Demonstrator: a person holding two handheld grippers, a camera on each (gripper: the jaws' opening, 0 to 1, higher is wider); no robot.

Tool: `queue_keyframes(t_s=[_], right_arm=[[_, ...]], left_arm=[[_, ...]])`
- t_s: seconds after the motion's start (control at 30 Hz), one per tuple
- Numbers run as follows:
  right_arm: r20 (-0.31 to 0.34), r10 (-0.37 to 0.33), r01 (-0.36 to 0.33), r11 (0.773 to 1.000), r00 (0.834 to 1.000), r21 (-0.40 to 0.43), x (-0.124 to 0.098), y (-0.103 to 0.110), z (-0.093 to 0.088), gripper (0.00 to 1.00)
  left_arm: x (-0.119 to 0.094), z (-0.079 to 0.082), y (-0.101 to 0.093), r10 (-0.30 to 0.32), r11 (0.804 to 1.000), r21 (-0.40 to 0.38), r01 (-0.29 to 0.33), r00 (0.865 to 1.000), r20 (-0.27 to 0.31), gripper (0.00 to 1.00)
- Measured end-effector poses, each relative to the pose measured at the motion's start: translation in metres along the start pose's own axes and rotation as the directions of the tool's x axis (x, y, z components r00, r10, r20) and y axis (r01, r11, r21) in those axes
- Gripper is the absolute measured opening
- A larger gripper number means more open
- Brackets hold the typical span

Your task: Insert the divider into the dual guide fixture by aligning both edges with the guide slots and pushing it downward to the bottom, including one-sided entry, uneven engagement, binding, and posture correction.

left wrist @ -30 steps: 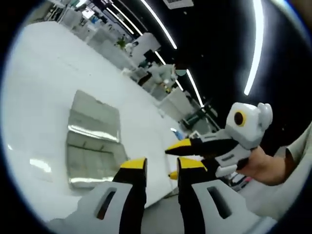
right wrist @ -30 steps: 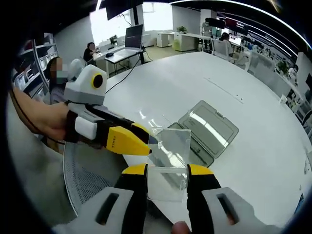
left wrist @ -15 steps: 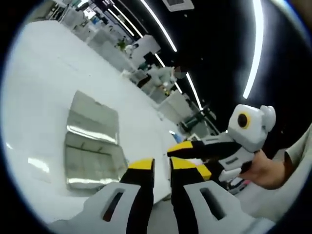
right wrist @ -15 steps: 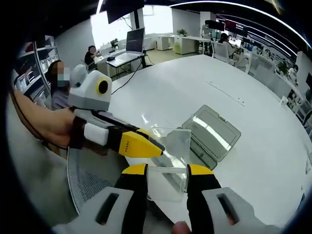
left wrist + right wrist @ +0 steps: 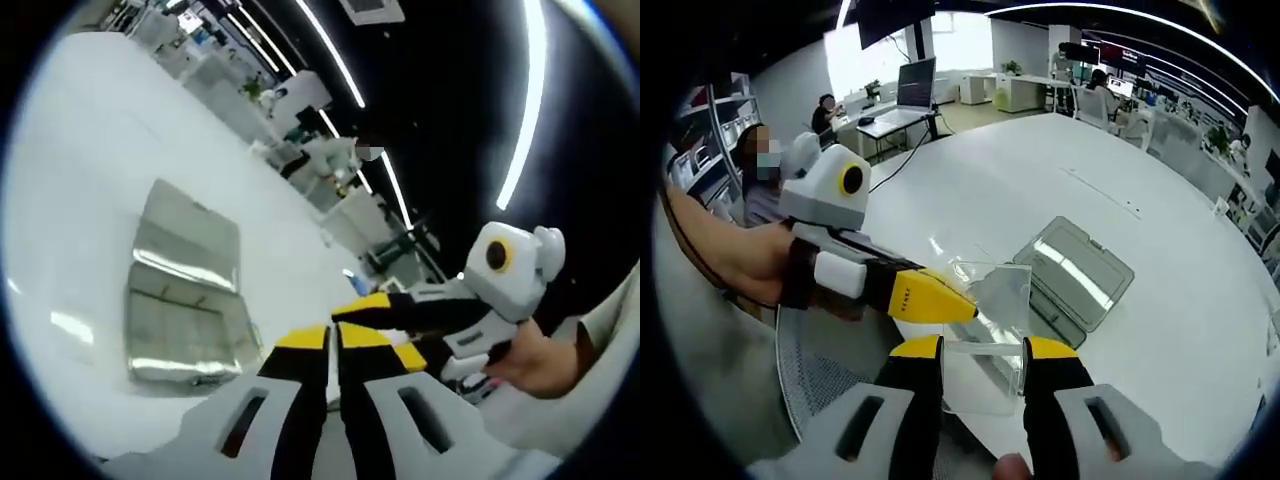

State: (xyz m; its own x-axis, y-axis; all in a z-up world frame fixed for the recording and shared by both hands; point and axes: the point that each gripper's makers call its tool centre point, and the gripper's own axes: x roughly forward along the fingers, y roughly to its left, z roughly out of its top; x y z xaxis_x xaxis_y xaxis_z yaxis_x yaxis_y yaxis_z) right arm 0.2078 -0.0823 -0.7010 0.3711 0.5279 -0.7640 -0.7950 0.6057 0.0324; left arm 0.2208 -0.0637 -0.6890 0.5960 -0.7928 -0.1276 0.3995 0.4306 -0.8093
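Clear plastic divider held off the table between both grippers; nothing inserted yet.

Right gripper (image 5: 982, 350) has its jaws part-way open with the divider (image 5: 990, 330) standing between them, apparently pinched on its lower edges. Left gripper (image 5: 965, 308) comes in from the side with its yellow tips closed to a thin line on the sheet's near edge; in the left gripper view its jaws (image 5: 331, 337) show almost no gap, though the sheet itself is too clear to make out there. The fixture (image 5: 1075, 270), a clear tray-like piece with its lid open, lies flat on the white table (image 5: 1160, 330), apart from the divider. Judgement: early stage, grip being shared or adjusted. Left to do: carry over, line both edges with the slots, push down fully.
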Motion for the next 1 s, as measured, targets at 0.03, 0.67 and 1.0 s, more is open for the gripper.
queue_keyframes(t_s=[0.03, 0.67, 1.0], right_arm=[[0.000, 0.000, 0.000, 1.000, 1.000, 0.001, 0.000, 0.000, 0.000, 0.26], [0.033, -0.010, 0.010, 1.000, 0.999, -0.022, -0.003, -0.001, 0.006, 0.29], [0.063, 0.046, -0.047, 0.999, 0.997, 0.017, -0.007, -0.007, 0.011, 0.32]], left_arm=[[0.000, 0.000, 0.000, -0.002, 1.000, -0.004, 0.002, 1.000, -0.001, 0.00], [0.001, 0.001, -0.002, -0.015, 0.999, -0.051, 0.014, 1.000, -0.012, 0.00], [-0.002, 0.003, 0.000, -0.047, 0.998, -0.043, 0.046, 0.999, -0.019, 0.00]])
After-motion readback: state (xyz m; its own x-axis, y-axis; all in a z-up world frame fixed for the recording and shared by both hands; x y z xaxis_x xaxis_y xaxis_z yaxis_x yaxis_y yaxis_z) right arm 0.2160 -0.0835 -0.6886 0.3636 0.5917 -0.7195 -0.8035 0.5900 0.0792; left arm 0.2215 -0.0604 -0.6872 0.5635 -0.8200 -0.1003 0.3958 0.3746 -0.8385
